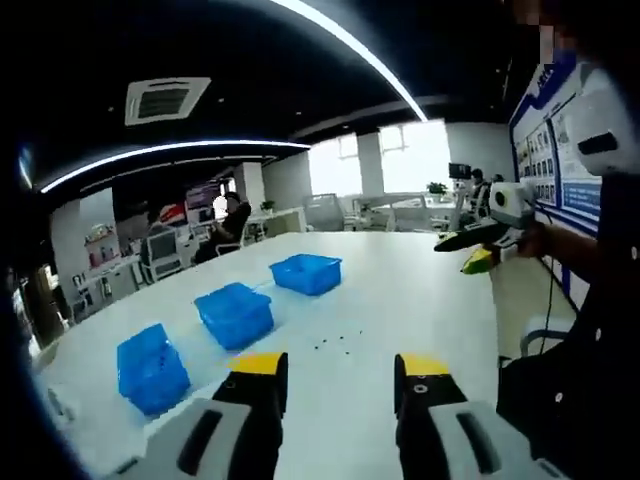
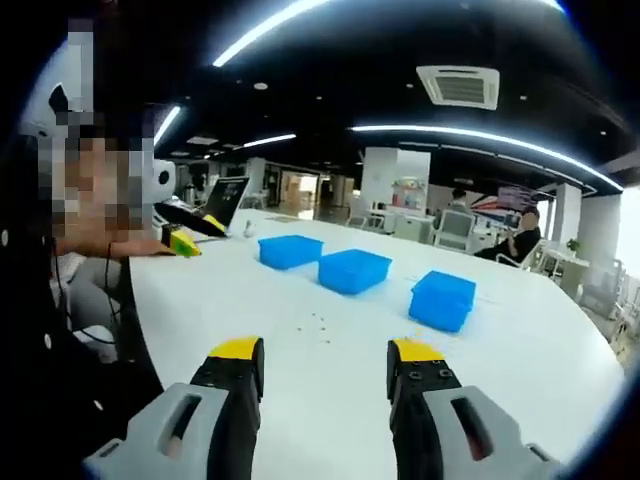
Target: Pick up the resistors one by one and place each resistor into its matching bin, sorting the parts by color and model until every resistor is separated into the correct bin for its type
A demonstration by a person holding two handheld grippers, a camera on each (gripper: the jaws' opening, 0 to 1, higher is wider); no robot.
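In the left gripper view, the left gripper [image 1: 340, 375] is released, jaws apart with nothing between them. Ahead and to its left, three blue bins [image 1: 235, 314] sit in a row on the white table [image 1: 420, 300]; their contents cannot be made out. The resistors [image 1: 335, 343] are tiny dark specks just beyond the jaw tips, too small to tell colour or model. Far to the right the other gripper [image 1: 480, 248] appears.

In the right gripper view, the right gripper [image 2: 325, 360] is likewise released and empty.
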